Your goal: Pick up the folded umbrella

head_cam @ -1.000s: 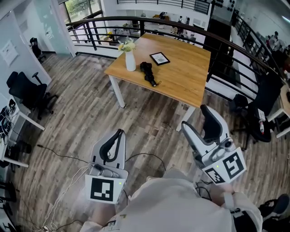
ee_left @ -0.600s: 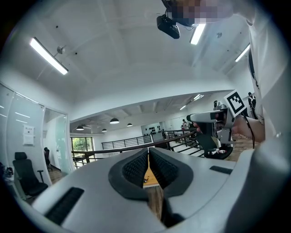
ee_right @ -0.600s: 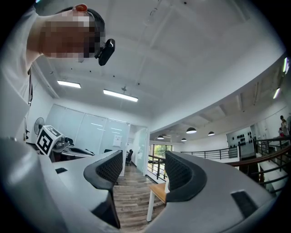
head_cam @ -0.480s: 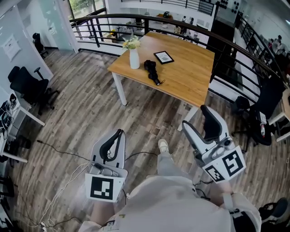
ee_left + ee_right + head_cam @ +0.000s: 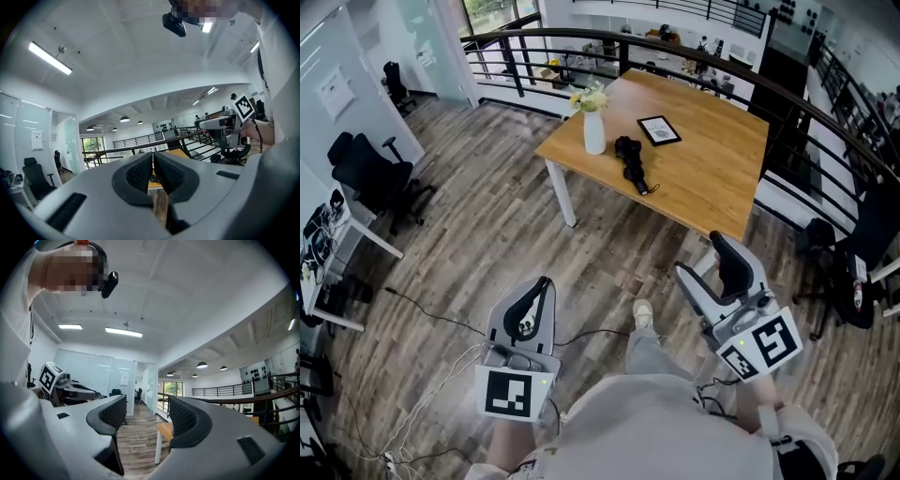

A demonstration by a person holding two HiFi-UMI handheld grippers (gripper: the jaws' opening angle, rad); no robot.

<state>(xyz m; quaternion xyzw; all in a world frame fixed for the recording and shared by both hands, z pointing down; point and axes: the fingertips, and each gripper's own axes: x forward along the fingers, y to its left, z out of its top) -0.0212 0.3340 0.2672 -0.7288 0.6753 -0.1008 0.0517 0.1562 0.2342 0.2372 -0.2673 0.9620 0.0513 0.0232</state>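
Folded umbrella [image 5: 631,161]: black, short and bundled. It lies flat near the middle of the wooden table [image 5: 712,183], and a thin loop trails from its end toward the table's near edge.

- Left of it on the table is a white vase [image 5: 594,133] with pale flowers, close but not touching.
- Behind it, toward the table's far edge, a dark-framed tablet [image 5: 659,130] lies flat.
- A dark railing [image 5: 694,54] curves round the table's far and right sides.
- A black office chair [image 5: 370,173] stands well left of the table.
- On the near side of the table the plank floor carries loose cables [image 5: 422,307] and the person's shoe [image 5: 643,312].

Both grippers are well short of the table.
- Left gripper [image 5: 546,281]: jaws closed together, nothing between them.
- Right gripper [image 5: 701,258]: jaws wide apart, empty.
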